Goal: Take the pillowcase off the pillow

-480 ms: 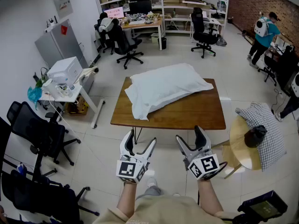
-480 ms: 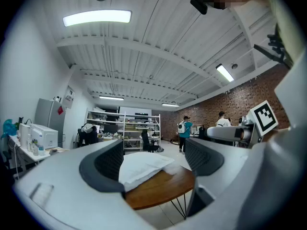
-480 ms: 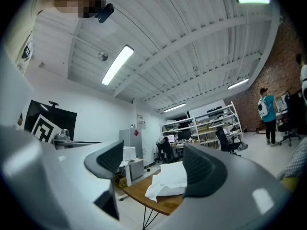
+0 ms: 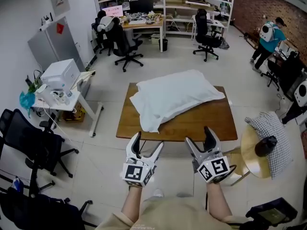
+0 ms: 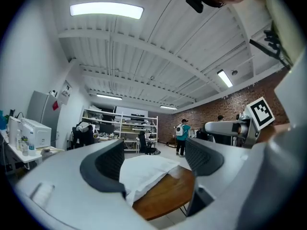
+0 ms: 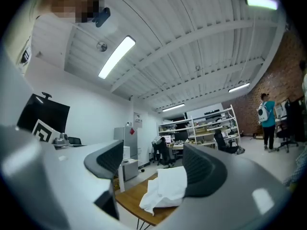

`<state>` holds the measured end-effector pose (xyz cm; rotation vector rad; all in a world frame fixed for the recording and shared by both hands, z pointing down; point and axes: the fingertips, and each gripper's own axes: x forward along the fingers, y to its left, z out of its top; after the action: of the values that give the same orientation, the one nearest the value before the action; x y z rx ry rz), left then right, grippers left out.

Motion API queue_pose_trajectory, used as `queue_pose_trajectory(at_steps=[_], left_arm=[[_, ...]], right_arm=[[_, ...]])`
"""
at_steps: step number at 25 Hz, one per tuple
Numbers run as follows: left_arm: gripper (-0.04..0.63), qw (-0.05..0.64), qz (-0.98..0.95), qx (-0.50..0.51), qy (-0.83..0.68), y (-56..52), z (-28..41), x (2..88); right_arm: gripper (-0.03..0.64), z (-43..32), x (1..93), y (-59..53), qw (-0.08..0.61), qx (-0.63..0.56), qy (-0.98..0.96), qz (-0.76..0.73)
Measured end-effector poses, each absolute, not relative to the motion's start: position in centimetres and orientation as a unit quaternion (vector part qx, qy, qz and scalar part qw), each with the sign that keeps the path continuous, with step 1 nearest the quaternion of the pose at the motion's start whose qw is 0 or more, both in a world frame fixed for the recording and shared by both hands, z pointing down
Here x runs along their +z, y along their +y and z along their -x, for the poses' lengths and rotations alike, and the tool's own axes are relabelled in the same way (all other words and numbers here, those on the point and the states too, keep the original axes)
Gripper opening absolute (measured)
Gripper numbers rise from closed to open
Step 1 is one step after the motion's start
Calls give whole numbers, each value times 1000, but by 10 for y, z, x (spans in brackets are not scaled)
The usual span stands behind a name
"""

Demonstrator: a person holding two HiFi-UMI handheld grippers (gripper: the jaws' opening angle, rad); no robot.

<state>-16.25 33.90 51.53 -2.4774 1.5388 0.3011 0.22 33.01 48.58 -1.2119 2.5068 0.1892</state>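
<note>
Left gripper point(image 4: 148, 142) and right gripper point(image 4: 198, 137) hover at lower centre, jaws wide and empty, readied for the pillow point(image 4: 175, 97) on the table point(image 4: 201, 121).

Bright ceiling tube lights point(image 5: 106, 10), sharp pictures, fisheye-bent edges.

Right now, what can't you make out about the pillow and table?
- Head view: which end of the pillow cover opens; too small, all white.
- Left gripper view: the pillow's left end, behind a jaw.
- Right gripper view: its right part, behind a jaw.
- Head view: the table legs, under its top.
</note>
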Motion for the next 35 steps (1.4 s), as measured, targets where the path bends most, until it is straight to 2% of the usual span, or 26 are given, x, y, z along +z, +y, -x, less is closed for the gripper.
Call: queue_pose_trajectory(at_steps=[3,5,7,10,13,17,25,35], left_arm=[[399,67,850,75,518,319,193,522],[399,82,851,83,511,299,197,520],[385,103,852,91,505,277,190,522],[374,75,852,77,513,251,182,540],[374,93,843,88,523,213,171,543],[374,112,838,77,529,164,137,547],[374,106,826,67,550,75,68,543],[374,78,815,50,572,3,74,557]], right_arm=[[376,28,490,310,161,65,881,440],[376,31,491,294,159,60,880,444],[376,22,495,275,161,56,877,449],[377,7,504,248,163,55,873,457],[377,-14,511,207,160,50,876,452],[377,-50,504,153,172,55,881,437],[377,-95,501,68,175,57,907,379],[376,-103,522,-20,177,18,912,369]])
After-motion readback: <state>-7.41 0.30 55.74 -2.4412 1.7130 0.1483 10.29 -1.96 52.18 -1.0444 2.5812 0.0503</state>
